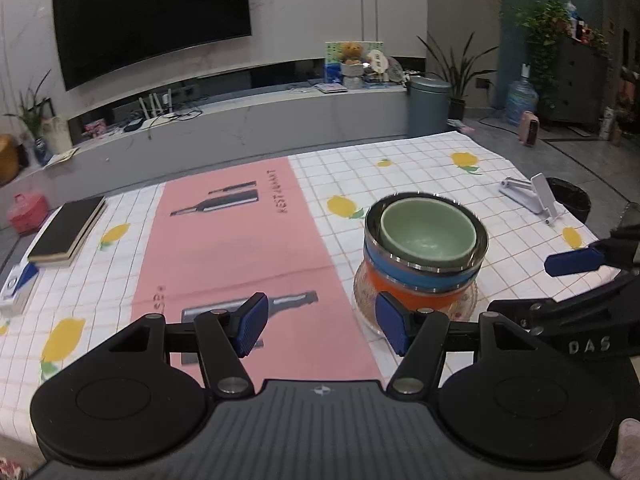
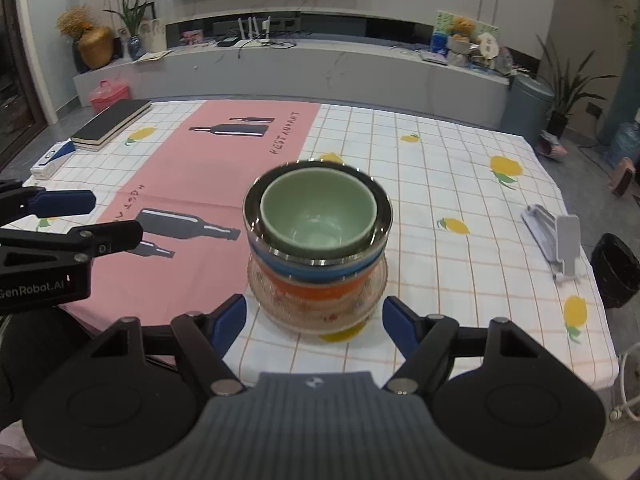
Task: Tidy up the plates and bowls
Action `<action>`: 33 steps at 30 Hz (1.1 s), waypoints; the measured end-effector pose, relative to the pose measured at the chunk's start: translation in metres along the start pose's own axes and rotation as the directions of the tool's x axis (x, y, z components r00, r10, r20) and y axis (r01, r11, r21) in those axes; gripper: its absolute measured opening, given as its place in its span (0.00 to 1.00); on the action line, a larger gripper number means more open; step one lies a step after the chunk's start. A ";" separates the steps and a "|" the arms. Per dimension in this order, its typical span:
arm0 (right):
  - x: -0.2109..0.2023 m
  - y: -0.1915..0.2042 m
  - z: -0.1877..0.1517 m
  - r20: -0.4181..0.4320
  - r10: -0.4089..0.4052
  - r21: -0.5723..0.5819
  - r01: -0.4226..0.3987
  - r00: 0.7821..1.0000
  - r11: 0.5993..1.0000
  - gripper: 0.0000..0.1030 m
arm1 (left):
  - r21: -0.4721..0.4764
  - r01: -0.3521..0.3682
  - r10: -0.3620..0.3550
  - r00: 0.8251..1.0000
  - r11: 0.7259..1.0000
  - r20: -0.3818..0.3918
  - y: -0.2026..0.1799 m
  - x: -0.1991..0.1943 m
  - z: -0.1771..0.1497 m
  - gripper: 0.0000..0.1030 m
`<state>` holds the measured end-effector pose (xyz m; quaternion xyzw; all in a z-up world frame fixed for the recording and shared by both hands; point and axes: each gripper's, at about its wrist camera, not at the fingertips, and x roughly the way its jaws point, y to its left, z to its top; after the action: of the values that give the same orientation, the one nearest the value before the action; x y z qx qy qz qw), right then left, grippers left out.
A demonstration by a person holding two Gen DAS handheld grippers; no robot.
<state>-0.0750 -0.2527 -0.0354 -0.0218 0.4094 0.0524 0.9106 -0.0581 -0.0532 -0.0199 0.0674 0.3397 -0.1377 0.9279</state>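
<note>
On the table [image 2: 460, 168], covered by a checked lemon cloth with a pink mat, 1 stack stands upright near the middle: 1 glass plate [image 2: 376, 284] at the bottom, then 1 orange bowl [image 2: 316, 286], 1 blue-banded steel bowl [image 2: 316, 266] and 1 green bowl [image 2: 318, 216] nested on top. The stack lies straight ahead of the right gripper [image 2: 314, 326], centred between its jaws, and ahead and to the right of the left gripper [image 1: 322, 328], so the right hand looks nearer. Both grippers stand wide and hold nothing.

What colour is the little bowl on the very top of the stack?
Pale green bowl; the right wrist view shows it best.
</note>
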 end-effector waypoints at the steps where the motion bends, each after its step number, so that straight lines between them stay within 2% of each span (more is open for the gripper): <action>1: 0.000 0.003 -0.004 0.003 -0.011 0.004 0.011 1.000 1.000 0.73 | -0.008 -0.007 0.007 1.000 1.000 -0.004 -0.001 0.001 -0.004 0.71; 4: 0.003 0.008 -0.013 0.001 -0.060 0.020 0.060 0.998 0.998 0.73 | -0.020 -0.035 0.034 0.999 0.999 -0.032 -0.001 0.006 -0.012 0.71; 10: 0.009 0.008 -0.019 -0.027 -0.075 0.094 0.078 0.997 0.993 0.73 | -0.091 -0.079 0.068 0.991 0.993 -0.116 0.009 0.019 -0.026 0.71; 15: 0.018 0.008 -0.022 -0.071 -0.074 0.119 0.082 0.995 0.990 0.73 | -0.101 -0.089 0.071 0.984 0.991 -0.165 0.012 0.025 -0.029 0.71; 33: 0.025 0.009 -0.019 -0.073 -0.070 0.117 0.079 0.995 0.990 0.74 | -0.076 -0.095 0.080 0.981 0.993 -0.176 0.009 0.029 -0.025 0.71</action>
<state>-0.0742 -0.2437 -0.0667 0.0157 0.4417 -0.0070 0.8970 -0.0496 -0.0448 -0.0578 0.0547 0.4211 -0.0761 0.9022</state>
